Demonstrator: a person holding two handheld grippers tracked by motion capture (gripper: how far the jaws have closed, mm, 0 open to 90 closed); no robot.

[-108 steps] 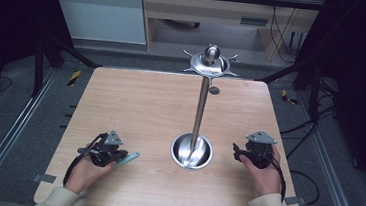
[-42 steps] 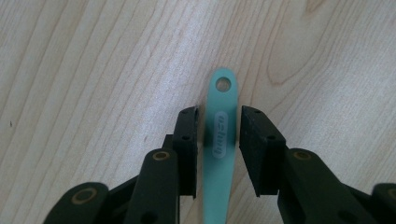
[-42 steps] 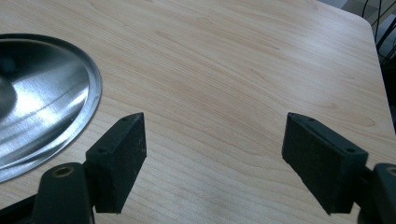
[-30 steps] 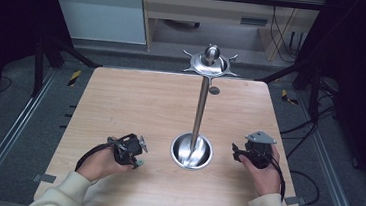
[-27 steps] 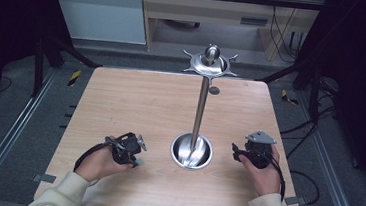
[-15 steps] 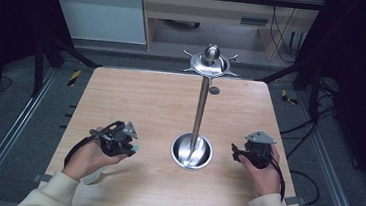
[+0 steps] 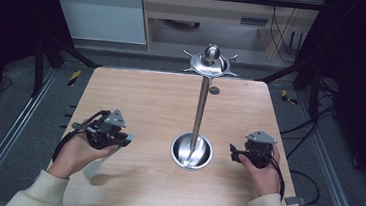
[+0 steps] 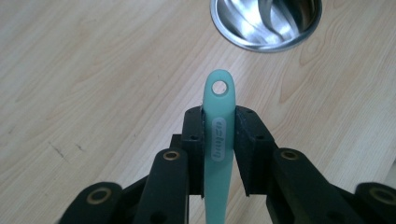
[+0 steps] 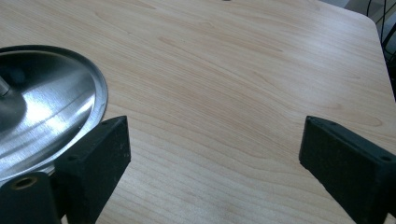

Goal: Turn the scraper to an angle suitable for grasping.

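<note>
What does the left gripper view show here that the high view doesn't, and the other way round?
Left gripper view alone: the hanging hole at the tip of the mint-green utensil handle, the grey label on it, and the black pads pressed against its sides.

High view alone: the steel stand with its pole and hooked top, the right gripper, both hands, and the table's edges.

Shared: the left gripper clamped on the handle, the stand's round base, and the wooden table.

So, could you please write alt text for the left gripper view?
The left claw grips the flat handle of a mint-green utensil, whose tip has a round hole. Below lies a light wooden table, with the rim of a shiny steel bowl-shaped base at the top.
</note>
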